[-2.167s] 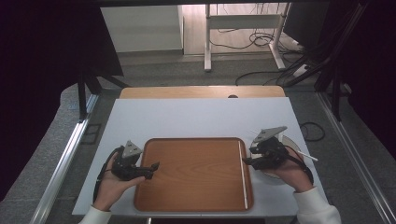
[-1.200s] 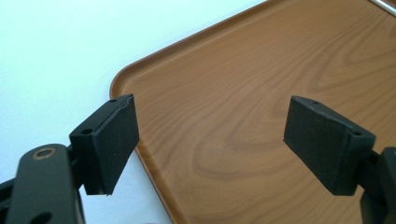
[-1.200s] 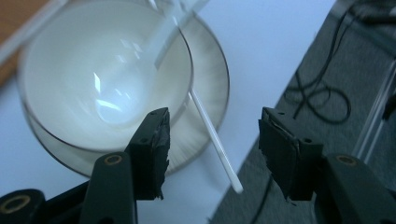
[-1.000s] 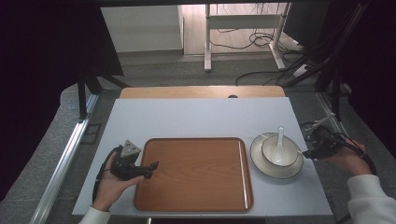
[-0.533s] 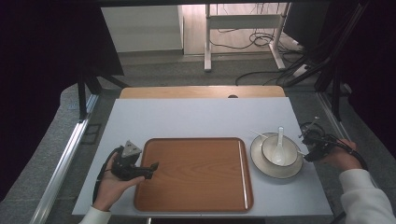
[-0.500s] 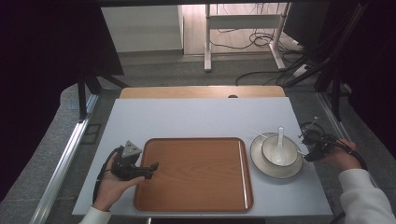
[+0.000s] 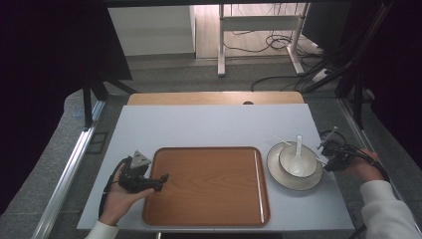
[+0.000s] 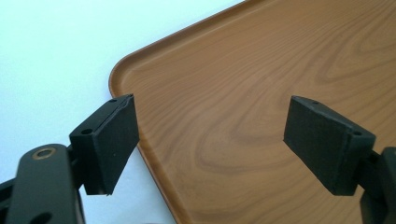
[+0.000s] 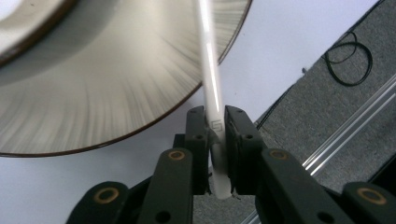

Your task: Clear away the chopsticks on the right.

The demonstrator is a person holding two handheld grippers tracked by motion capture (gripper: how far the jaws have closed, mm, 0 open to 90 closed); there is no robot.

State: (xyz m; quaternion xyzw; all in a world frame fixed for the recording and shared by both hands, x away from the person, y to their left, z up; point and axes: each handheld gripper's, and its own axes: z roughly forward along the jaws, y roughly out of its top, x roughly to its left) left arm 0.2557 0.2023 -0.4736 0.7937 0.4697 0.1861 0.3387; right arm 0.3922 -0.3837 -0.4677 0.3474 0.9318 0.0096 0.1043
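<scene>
Your right gripper is pinched on a thin white stick, likely a chopstick; its jaws have just been closing, and the pads now press the stick near its end. From the jaws the stick runs across the rim of the grey plate with the dark edge. In the high view the right gripper sits at the plate's right edge, on the right side of the white counter. A white bowl stands on the plate, and a white spoon rests in the bowl (handle pointing away from you).

Your left gripper has its jaws spread wide, with nothing between them. One pad hangs over the counter, the other over the wooden tray, near a rounded corner. In the high view the left gripper lies at the left rim of the tray, which sits just beside the plate.
</scene>
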